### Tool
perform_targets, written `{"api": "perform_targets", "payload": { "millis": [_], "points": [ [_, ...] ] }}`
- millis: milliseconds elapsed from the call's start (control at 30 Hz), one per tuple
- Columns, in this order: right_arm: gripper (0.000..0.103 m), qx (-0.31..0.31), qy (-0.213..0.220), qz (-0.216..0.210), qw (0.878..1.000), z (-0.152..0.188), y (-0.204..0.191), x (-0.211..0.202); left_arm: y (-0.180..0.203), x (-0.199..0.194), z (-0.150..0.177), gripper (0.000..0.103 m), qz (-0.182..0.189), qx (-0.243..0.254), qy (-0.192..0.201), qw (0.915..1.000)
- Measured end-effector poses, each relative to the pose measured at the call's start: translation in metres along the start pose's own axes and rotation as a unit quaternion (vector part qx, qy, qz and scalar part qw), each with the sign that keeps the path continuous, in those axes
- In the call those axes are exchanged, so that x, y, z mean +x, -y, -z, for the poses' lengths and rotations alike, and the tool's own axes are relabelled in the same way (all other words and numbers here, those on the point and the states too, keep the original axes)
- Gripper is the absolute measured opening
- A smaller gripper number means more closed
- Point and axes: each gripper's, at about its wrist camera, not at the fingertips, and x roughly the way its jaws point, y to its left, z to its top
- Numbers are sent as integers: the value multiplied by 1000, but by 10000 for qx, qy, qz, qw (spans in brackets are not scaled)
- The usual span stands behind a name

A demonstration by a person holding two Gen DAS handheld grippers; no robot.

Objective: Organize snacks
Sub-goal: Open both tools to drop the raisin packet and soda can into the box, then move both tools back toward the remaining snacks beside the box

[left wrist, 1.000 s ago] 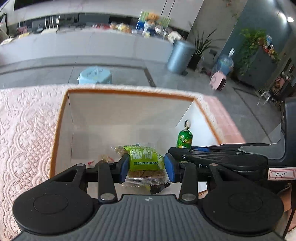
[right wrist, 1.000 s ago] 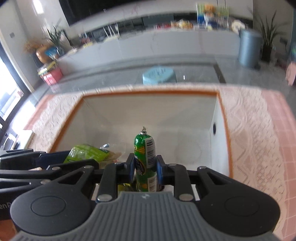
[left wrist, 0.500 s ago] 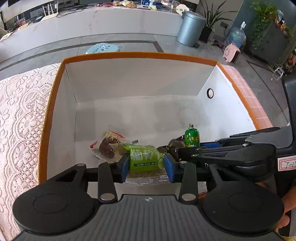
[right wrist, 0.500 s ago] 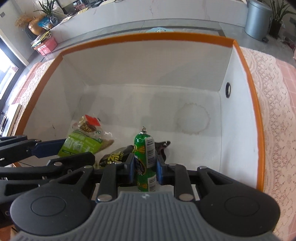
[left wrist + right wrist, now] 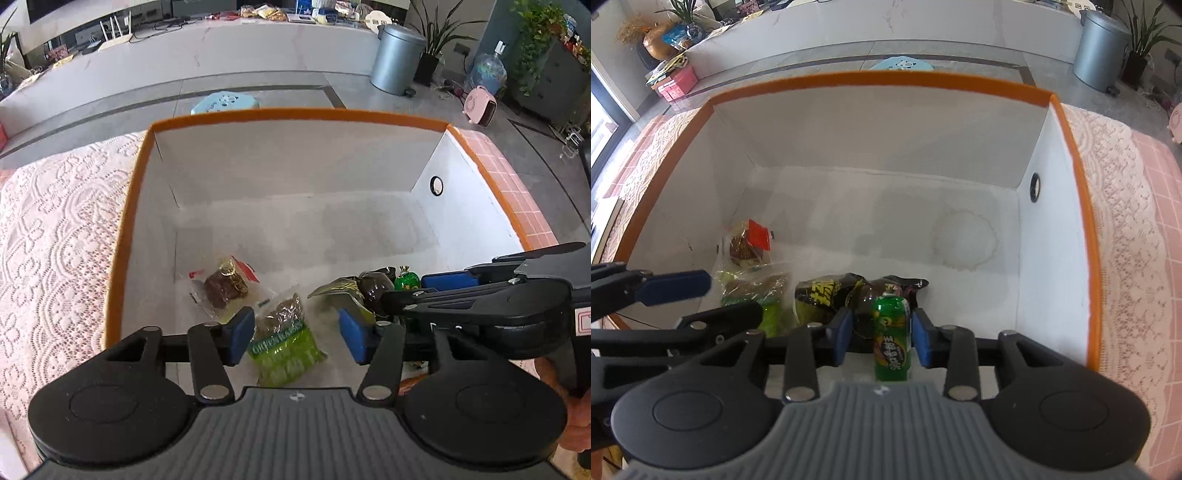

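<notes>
Both grippers hang inside a white box with an orange rim (image 5: 125, 236) (image 5: 1082, 206). The left gripper (image 5: 297, 338) has its jaws opening. A green snack packet (image 5: 284, 347) lies on the box floor between its blue pads, and neither pad presses on it. The right gripper (image 5: 881, 339) is also opening around a small green bottle (image 5: 891, 332), which stands upright with a gap to the left pad. A dark packet with yellow letters (image 5: 820, 295) and a red and brown packet (image 5: 750, 243) lie on the floor nearby.
The box stands on a pink lace tablecloth (image 5: 55, 236) (image 5: 1126, 221). Its right wall has a round hole (image 5: 436, 184). Beyond the table are a light blue stool (image 5: 225, 103), a grey bin (image 5: 397, 59) and a long white counter (image 5: 221, 48).
Both grippers have sunk into the box and their jaws have parted. The green packet has dropped from the left pads onto the floor. The right pads have come off the bottle.
</notes>
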Motion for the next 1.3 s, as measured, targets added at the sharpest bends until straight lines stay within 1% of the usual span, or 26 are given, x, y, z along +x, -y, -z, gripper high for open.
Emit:
{"api": "perform_targets", "payload": {
  "millis": [67,133,200,233,267,333,433,500,600,667,833,967,1033,1133,1300],
  "points": [
    [44,-2,47,44,10000,1,2,-5,0,-6,1,70,-5,14,47,10000],
    [47,21,94,86,9999,2,3,-12,1,-13,3,71,-21,8,151,9999],
    [50,25,166,30,9999,4,3,-20,1,-21,4,72,-41,-44,293,9996],
    [54,14,195,23,9998,5,4,-24,-1,-25,5,73,-39,-67,328,9994],
    [57,-6,218,56,9997,6,3,-28,-2,-29,7,73,-41,-102,360,9993],
    [59,-55,285,151,9995,7,0,-36,-3,-37,9,73,-39,-149,449,9989],
    [65,-103,407,207,9989,8,-4,-49,-1,-51,12,73,-20,-195,658,9976],
    [66,-129,522,216,9983,11,-5,-61,1,-63,14,73,36,-213,788,9967],
    [70,-175,691,262,9971,18,-10,-80,6,-82,20,73,117,-160,962,9952],
    [73,-205,814,287,9961,24,-14,-93,12,-97,26,73,113,-54,1167,9931],
    [74,-173,1212,268,9921,48,-21,-127,23,-131,45,73,167,58,1555,9877],
    [75,-118,1566,274,9872,75,-27,-156,31,-154,64,73,133,101,1866,9823],
    [75,-139,1719,303,9845,89,-31,-167,33,-161,71,73,164,147,1948,9806],
    [75,-206,1970,433,9792,114,-39,-181,36,-167,84,73,191,200,1975,9799],
    [75,-266,2129,531,9753,153,-50,-189,35,-164,102,73,238,266,1817,9827]
  ]
}}
